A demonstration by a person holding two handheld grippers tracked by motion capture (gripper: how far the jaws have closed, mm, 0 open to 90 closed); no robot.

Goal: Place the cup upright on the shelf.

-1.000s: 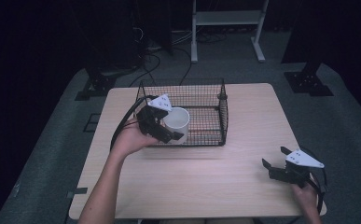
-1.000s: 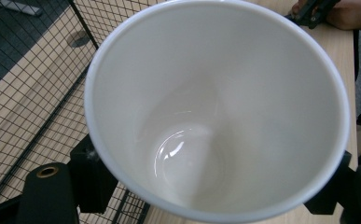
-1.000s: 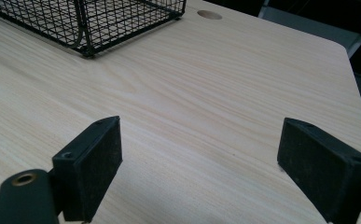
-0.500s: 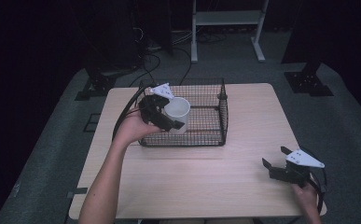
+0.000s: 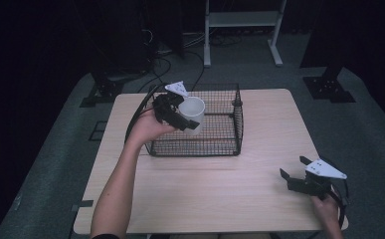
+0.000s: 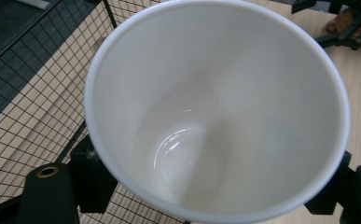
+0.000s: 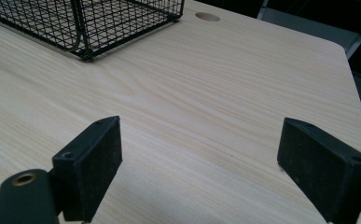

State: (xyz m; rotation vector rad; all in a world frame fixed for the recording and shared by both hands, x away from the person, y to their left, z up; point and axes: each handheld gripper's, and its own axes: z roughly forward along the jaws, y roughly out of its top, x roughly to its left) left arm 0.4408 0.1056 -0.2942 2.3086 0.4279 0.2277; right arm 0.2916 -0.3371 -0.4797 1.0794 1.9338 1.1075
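While clamped, cup (image 5: 193, 112) inside left hand-held gripper (image 5: 182, 121)

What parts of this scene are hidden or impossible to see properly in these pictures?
- White ceramic cup: its outer wall and base, left gripper view; its own rim cuts them off.
- Black wire basket: floor part under the cup, high view.
- Left hand-held gripper: pad contact, behind the cup.
- Black wire basket: far side, right gripper view, cropped.
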